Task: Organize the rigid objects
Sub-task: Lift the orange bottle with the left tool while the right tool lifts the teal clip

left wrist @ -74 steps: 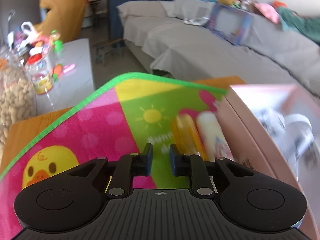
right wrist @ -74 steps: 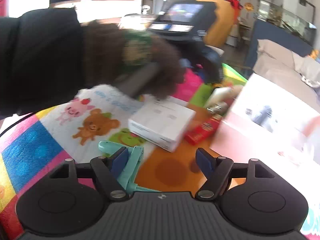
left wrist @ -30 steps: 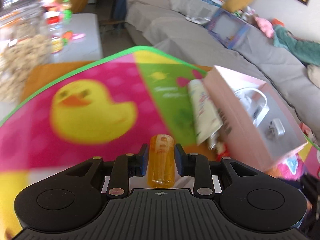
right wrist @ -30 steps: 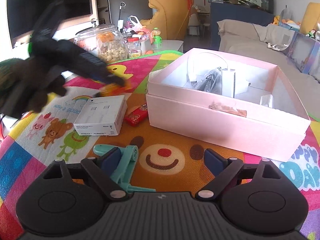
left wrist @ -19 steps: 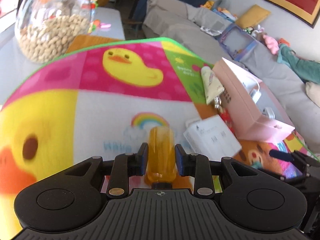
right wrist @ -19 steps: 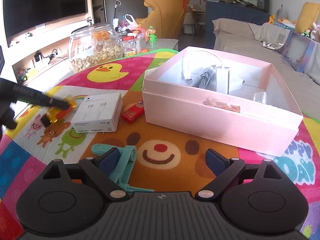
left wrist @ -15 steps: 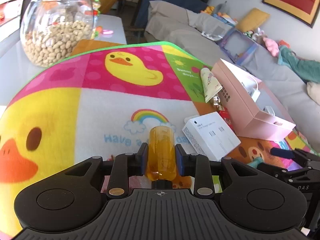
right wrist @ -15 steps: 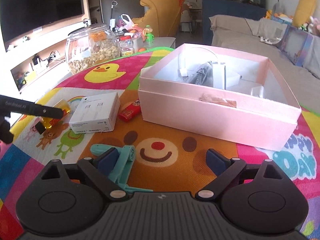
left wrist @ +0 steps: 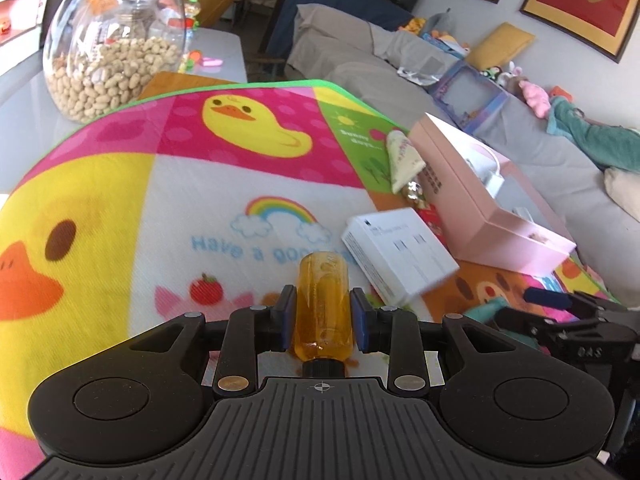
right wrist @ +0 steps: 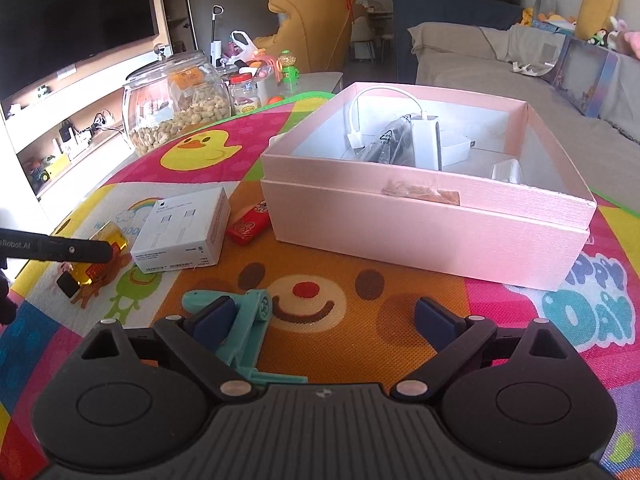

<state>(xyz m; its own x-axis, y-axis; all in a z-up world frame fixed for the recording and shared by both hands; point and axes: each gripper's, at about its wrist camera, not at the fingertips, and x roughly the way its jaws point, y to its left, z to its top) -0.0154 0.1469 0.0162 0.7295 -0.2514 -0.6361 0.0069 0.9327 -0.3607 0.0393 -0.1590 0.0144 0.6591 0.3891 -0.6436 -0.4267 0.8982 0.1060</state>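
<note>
My left gripper point(left wrist: 322, 312) is shut on a small amber bottle point(left wrist: 323, 300) with a dark cap, held low over the play mat. The right wrist view shows that bottle point(right wrist: 102, 250) at the far left, just left of a white cable box point(right wrist: 182, 232). My right gripper point(right wrist: 323, 314) hangs over the bear print with its jaws opening wide and its pads pressing on nothing. A teal plastic clip point(right wrist: 244, 320) lies on the mat by its left finger. The open pink box point(right wrist: 424, 224) holds a white charger, a cable and a dark item.
A red packet point(right wrist: 248, 226) lies between the white box and the pink box. A cream tube point(left wrist: 402, 156) rests against the pink box's far side. A glass jar of peanuts point(left wrist: 116, 40) stands beyond the mat's edge. A grey sofa fills the right background.
My left gripper picked up the amber bottle beside the pink box and carried it back over the mat to the white box's left. My right gripper's jaws widened a little.
</note>
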